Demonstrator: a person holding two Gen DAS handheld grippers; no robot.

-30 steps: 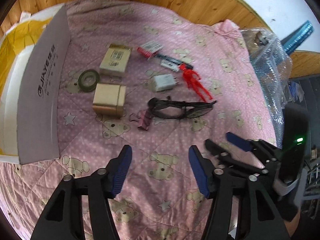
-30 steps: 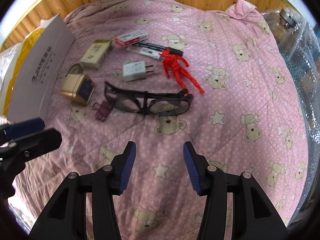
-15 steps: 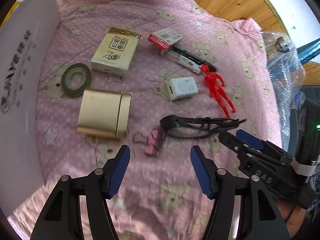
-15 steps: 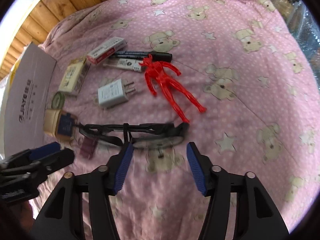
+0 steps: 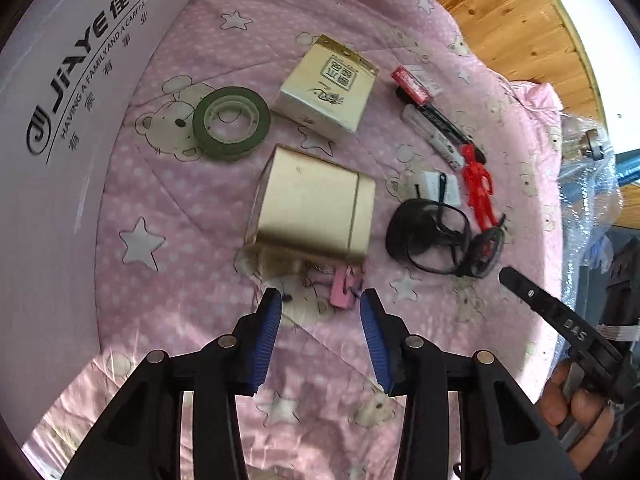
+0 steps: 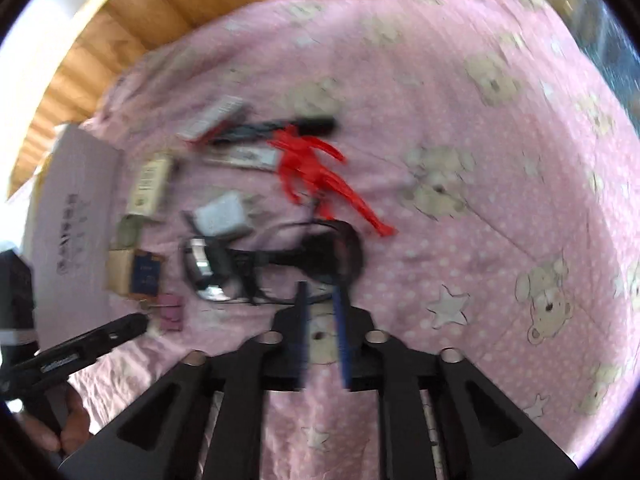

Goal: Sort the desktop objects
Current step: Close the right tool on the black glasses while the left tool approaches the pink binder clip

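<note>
- The left tool is now low and close over the pink binder clip, its fingers narrower apart than before but not closed.
- The right tool has nearly closed at the rim of the black glasses, which now sit rotated.

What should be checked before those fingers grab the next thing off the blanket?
1. Left gripper open: ok, its fingers stand wide apart.
2. Clip lined up: ok, it lies just ahead of the left gap.
3. Room around the clip: not ok, the gold box crowds its far end.
4. Right gripper holding the glasses: cannot tell, its fingers are nearly together at the rim but the picture is blurred.
5. Glasses free of the red figure: not ok, a lens overlaps its legs.
</note>
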